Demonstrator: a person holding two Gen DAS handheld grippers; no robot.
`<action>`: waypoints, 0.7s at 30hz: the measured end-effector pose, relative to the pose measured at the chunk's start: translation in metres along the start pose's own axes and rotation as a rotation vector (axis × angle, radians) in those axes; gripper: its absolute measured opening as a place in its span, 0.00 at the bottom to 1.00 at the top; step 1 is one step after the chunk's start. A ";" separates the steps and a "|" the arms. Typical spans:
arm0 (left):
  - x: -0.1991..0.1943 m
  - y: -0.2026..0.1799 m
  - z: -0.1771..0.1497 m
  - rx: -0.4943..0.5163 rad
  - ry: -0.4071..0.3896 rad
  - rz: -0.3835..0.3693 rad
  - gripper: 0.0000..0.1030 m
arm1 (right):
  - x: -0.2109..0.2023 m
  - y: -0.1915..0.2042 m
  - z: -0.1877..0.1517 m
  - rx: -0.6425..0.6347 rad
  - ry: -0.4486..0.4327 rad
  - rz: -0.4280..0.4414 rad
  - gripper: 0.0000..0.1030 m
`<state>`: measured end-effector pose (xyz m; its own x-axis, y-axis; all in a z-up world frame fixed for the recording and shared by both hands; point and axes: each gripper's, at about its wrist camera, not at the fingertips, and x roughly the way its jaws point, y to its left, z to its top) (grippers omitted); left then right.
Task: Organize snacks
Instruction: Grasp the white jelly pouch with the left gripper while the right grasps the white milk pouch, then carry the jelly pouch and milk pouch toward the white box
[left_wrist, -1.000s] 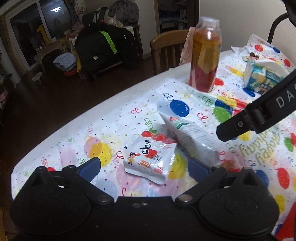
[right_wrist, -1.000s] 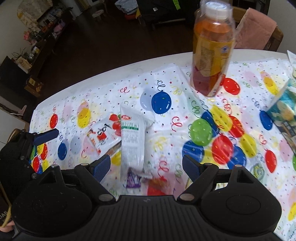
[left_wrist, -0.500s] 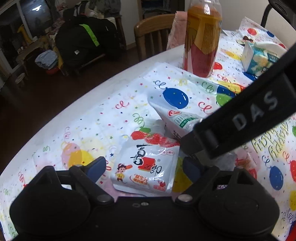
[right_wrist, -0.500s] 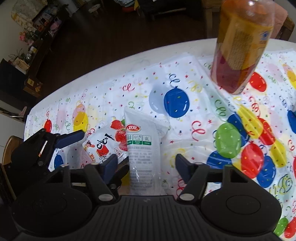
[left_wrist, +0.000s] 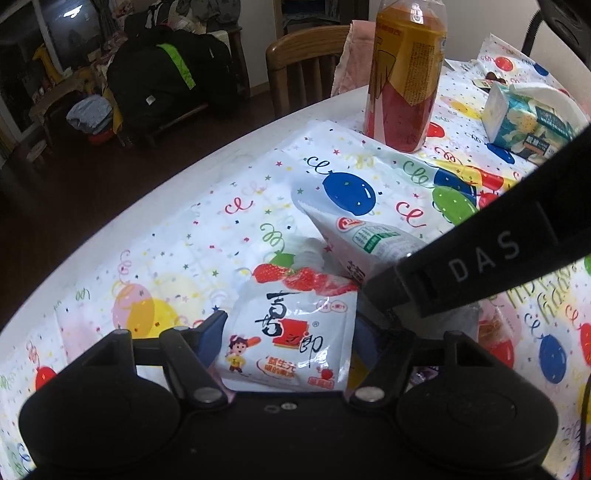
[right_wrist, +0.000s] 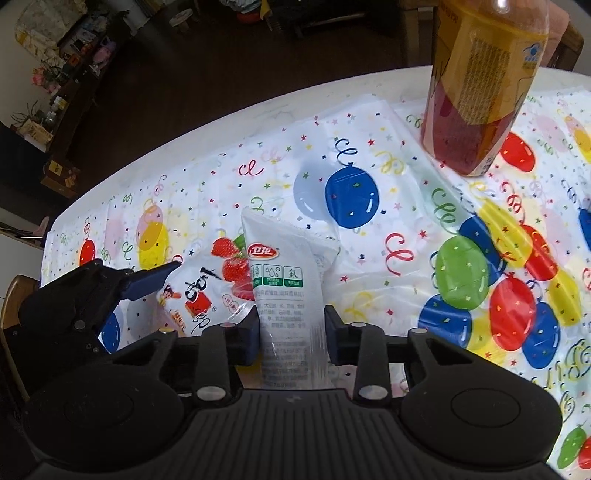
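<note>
Two snack packets lie overlapping on the balloon-print tablecloth (right_wrist: 369, 229), near the juice bottle (right_wrist: 476, 96). Left gripper (left_wrist: 284, 343) pinches the strawberry jelly pouch (left_wrist: 291, 332); right gripper (right_wrist: 291, 332) pinches the white snack packet (right_wrist: 284, 291) just beside it.

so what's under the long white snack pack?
The long white snack pack overlaps one edge of the strawberry pouch; elsewhere it lies on the balloon tablecloth. Its near end is hidden by the right hand-held gripper.

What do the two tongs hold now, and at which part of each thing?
The right tongs grip the white packet across its lower half. The left tongs flank the strawberry pouch at its lower sides; whether they are shut cannot be told.
</note>
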<state>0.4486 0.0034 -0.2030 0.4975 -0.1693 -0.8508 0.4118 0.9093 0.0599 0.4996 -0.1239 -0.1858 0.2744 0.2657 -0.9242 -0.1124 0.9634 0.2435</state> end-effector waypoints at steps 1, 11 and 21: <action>0.000 0.001 0.000 -0.014 0.002 -0.004 0.66 | -0.002 0.000 0.000 -0.001 -0.006 -0.001 0.31; -0.014 0.002 -0.006 -0.112 0.023 0.003 0.66 | -0.025 -0.005 -0.010 -0.010 -0.011 -0.015 0.24; -0.054 -0.005 -0.017 -0.155 0.014 0.025 0.66 | -0.066 -0.006 -0.033 -0.038 -0.030 0.000 0.22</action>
<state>0.4066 0.0146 -0.1662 0.4952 -0.1417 -0.8571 0.2765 0.9610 0.0009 0.4511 -0.1488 -0.1360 0.3030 0.2677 -0.9146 -0.1489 0.9612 0.2320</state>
